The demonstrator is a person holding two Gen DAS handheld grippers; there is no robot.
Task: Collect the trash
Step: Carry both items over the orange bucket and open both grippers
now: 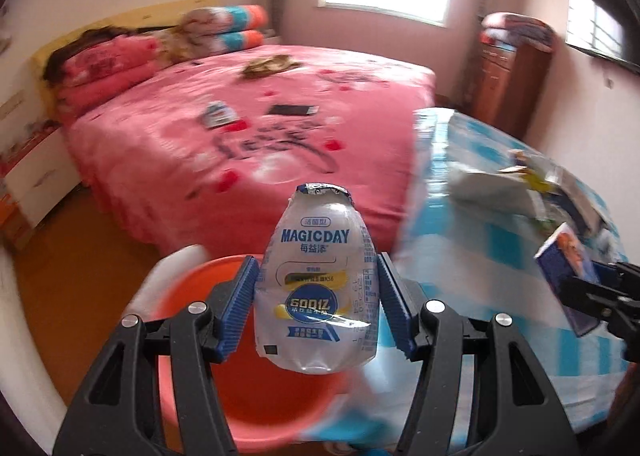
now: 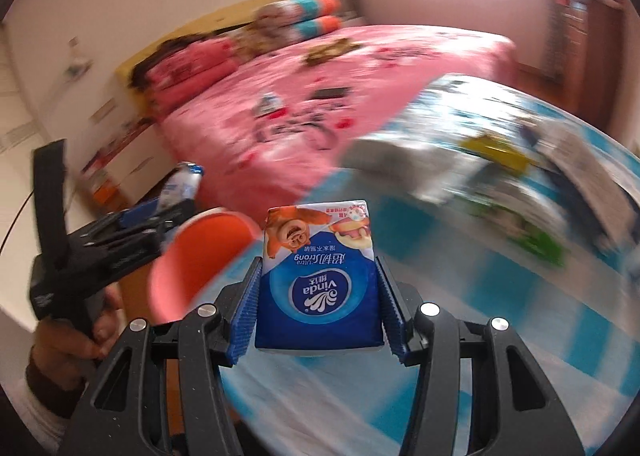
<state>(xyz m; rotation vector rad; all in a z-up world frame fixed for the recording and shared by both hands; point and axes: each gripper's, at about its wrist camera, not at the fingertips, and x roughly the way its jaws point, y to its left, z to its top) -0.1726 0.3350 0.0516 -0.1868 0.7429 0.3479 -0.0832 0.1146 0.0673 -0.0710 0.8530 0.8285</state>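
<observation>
a table under a blue-and-white checked cloth [image 1: 460, 244] carries a blurred heap of white and yellow wrappers [image 1: 532, 179]. beside it, a bed with a pink printed cover [image 1: 168, 159] bears folded pink quilts [image 1: 108, 63], a dark flat rectangle [image 1: 292, 110] and a small blue-and-white packet [image 1: 218, 115].

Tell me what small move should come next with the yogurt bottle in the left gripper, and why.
Probably carry the left gripper a little further over the orange bin before letting go: its pads clamp the yogurt bottle, and the bin's opening lies just below and left of it.
</observation>
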